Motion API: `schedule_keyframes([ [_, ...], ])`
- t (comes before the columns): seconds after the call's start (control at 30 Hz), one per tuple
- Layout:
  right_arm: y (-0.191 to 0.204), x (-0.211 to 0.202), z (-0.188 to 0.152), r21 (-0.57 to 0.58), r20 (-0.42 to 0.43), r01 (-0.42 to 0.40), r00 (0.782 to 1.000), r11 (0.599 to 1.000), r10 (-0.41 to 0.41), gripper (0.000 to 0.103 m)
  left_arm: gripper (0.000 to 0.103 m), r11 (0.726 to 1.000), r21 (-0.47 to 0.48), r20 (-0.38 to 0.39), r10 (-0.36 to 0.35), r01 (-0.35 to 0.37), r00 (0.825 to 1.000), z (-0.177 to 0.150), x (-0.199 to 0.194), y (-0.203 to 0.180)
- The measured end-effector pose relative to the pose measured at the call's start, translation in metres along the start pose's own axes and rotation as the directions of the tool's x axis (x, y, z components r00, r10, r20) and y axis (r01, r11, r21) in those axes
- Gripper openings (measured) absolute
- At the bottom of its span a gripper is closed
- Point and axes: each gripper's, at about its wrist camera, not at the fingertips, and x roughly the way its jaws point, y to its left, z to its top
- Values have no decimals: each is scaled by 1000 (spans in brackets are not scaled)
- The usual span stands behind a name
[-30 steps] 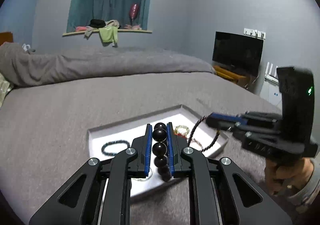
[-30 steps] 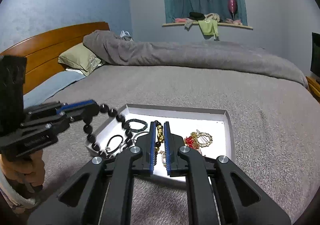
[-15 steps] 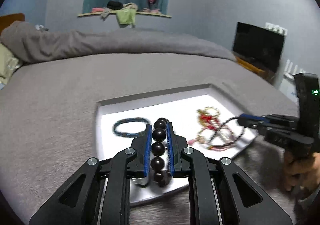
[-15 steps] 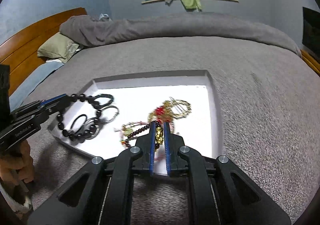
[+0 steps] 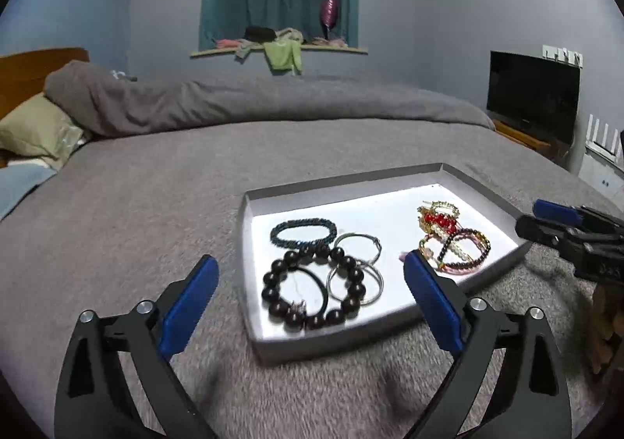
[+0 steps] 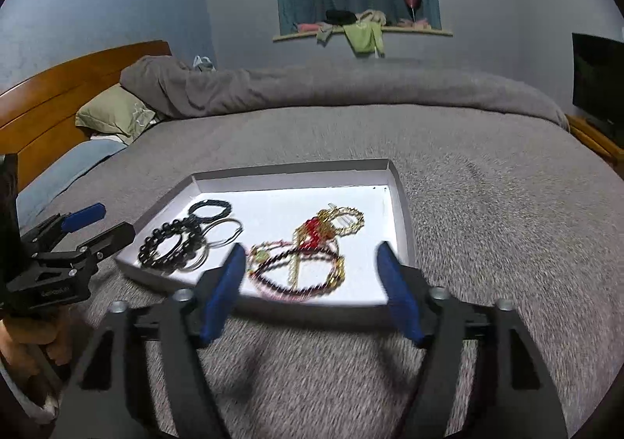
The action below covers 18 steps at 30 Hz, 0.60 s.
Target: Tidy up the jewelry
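Observation:
A shallow white tray (image 5: 249, 275) (image 6: 401, 205) lies on the grey bed. In its left part lie a dark large-bead bracelet (image 5: 273, 279) (image 6: 150, 244), a dark braided bracelet (image 5: 302, 224) (image 6: 210, 207) and silver hoops (image 5: 357, 240) (image 6: 226, 230). In its right part lies a tangle of gold, red and purple bead jewelry (image 5: 448, 236) (image 6: 308, 247). My left gripper (image 5: 312, 279) is open and empty above the tray's near left edge. My right gripper (image 6: 312, 271) is open and empty above the tangle's near side.
The grey bed cover (image 5: 136, 205) spreads all around the tray. A rolled duvet (image 6: 312, 84) and pillows (image 6: 113, 115) lie at the back, by a wooden headboard (image 6: 58, 87). A TV (image 5: 532, 95) stands at the right.
Both grippers have opened. The left one let the dark bead bracelet drop into the tray's left part; the right one let go of the gold and bead strands, which now lie in the tray.

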Motion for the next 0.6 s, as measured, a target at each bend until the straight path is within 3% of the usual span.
schedule_keyframes([
  [0.13, 12, -16, -17, -14, -2, -11, 1000, 1000, 11, 83, 98, 999, -18, 48, 36, -36, 998, -6, -21, -2],
  [0.3, 27, -36, -37, -45, 21, 1, 1000, 999, 0, 88, 98, 997, -66, 56, 31, -27, 998, -22, -41, -2],
  [0.47, 34, -58, -54, -41, 105, -4, 994, 999, 8, 95, 98, 998, -60, 48, 9, -6, 999, -38, -47, -9],
  [0.6, 38, -71, -57, -55, 178, 13, 984, 998, -3, 95, 98, 1000, -20, 126, 12, -9, 992, -42, -63, -18],
])
